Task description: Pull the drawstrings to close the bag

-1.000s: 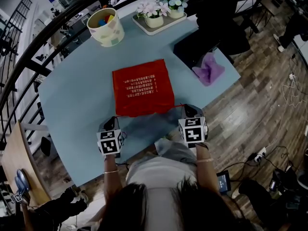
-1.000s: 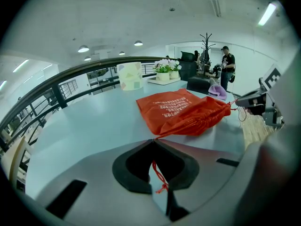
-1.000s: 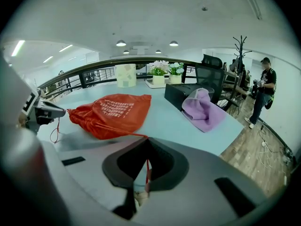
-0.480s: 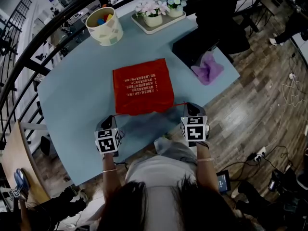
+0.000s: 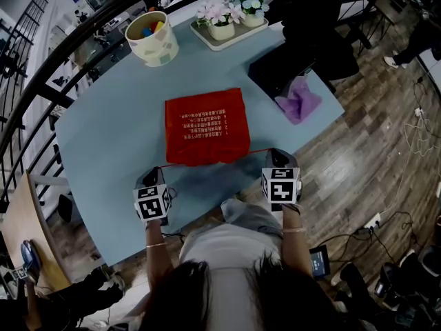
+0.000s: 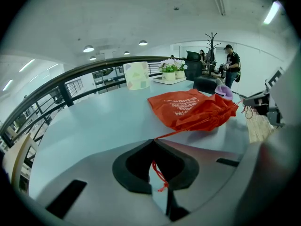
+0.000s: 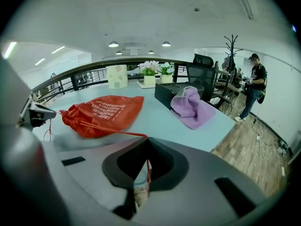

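Note:
A red drawstring bag [image 5: 205,124] with white print lies flat on the blue table [image 5: 103,136], its near edge gathered into folds. A thin red drawstring [image 5: 171,165] runs taut from the bag's left corner to my left gripper [image 5: 157,172], which is shut on it. The other drawstring [image 5: 255,150] runs to my right gripper [image 5: 271,154], also shut on it. In the left gripper view the string [image 6: 169,133] enters the closed jaws [image 6: 153,141] and its end dangles behind. The right gripper view shows the same with the string [image 7: 120,132] and the jaws [image 7: 146,138].
A patterned cup [image 5: 151,38] of coloured pieces and a tray [image 5: 231,33] with two flower pots stand at the far edge. A black box [image 5: 282,66] and a purple cloth [image 5: 298,98] lie at the right. The table's near edge is just under both grippers. A person [image 6: 232,65] stands beyond.
Both grippers have edged slightly apart. The strings now run straighter and the bag's near edge is bunched tighter.

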`<state>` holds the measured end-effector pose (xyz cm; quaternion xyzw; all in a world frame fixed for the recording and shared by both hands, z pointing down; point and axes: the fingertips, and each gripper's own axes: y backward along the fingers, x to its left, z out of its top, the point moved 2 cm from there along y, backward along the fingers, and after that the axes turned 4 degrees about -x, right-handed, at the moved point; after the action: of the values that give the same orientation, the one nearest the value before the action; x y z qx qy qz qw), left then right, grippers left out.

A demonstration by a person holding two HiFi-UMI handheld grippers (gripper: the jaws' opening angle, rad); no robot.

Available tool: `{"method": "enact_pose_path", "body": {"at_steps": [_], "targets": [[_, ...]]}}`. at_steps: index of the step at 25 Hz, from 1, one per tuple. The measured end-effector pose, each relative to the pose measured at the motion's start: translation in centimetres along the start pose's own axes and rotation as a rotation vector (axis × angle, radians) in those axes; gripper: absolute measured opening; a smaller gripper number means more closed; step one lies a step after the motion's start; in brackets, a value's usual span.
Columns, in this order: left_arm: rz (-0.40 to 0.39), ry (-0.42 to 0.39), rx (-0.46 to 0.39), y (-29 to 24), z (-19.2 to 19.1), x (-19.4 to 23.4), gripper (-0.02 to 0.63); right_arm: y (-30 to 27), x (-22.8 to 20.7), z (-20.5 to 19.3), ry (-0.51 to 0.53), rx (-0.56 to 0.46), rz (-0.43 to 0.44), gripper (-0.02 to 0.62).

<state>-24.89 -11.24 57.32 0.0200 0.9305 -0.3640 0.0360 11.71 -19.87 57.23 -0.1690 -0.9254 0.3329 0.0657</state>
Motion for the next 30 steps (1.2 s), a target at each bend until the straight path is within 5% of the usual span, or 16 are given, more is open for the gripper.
{"method": "enact_pose_path", "body": {"at_steps": [30], "targets": [[0.025,0.038,0.016,-0.7,-0.2,2.2,0.02,-0.4,-2.4,-0.4,-0.049,0.022,-0.069,0.026]]}}
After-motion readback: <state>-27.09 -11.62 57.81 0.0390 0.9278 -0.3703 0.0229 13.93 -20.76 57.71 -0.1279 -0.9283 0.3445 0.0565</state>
